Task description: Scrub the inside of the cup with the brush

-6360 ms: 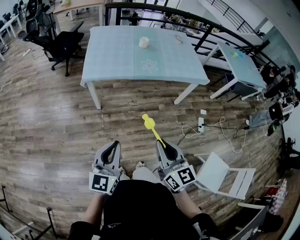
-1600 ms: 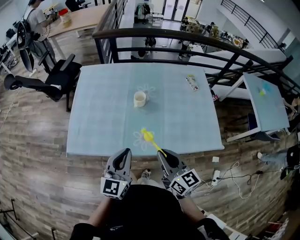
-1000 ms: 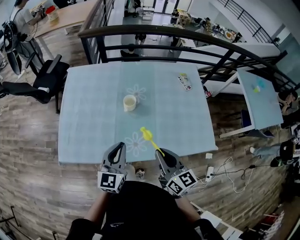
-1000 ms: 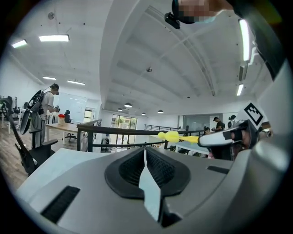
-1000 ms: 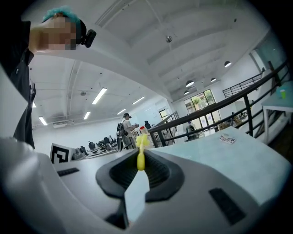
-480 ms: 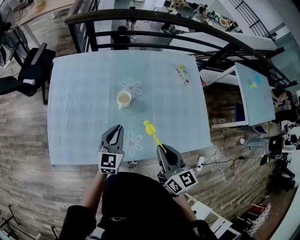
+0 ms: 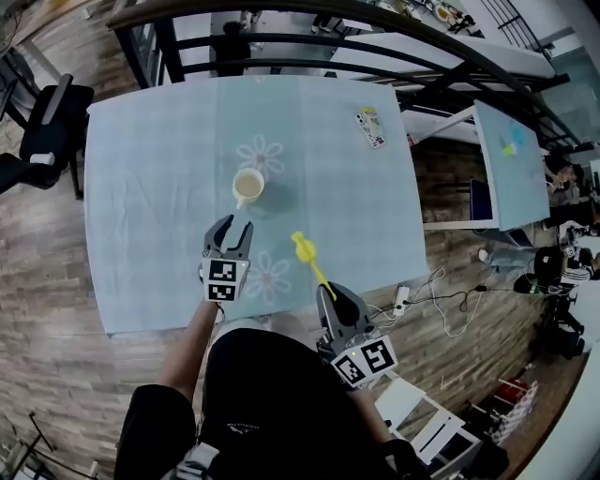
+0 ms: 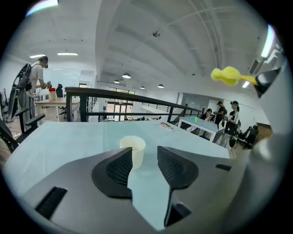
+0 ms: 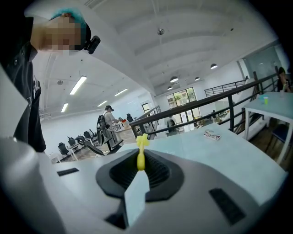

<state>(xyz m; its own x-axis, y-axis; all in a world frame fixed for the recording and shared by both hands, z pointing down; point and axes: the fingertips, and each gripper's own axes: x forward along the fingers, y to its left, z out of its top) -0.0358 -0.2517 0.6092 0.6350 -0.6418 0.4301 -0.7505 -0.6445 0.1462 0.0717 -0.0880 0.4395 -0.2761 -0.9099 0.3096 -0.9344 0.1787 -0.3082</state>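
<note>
Closest in is the person's dark top, with both arms reaching out from it. The right gripper sits nearest, about over the near edge of the table. Its tongs are clamped tight on the thin handle of the yellow brush. In the right gripper view the handle comes straight up out of the pinched pads with the knobbly head on top. From the head view the brush angles up and left, so its head ends up over the tablecloth.

A bit further out, the left gripper is well over the table. Its tongs are opening and already stand fairly wide, with nothing between the pads. In the left gripper view you just see pale blue cloth through the gap.

The cup is next, upright and cream coloured, just past the left gripper's tips and roughly in line with the gap. It's near them but not touching. It's also well clear of the brush head, which is off to its right.

There's a white flower print on the cloth right behind the cup. A small printed card lies further back on the right side.

Past the far edge there's a dark railing. A black office chair sits off to the left on the wood floor, and a second table is off to the right.
</note>
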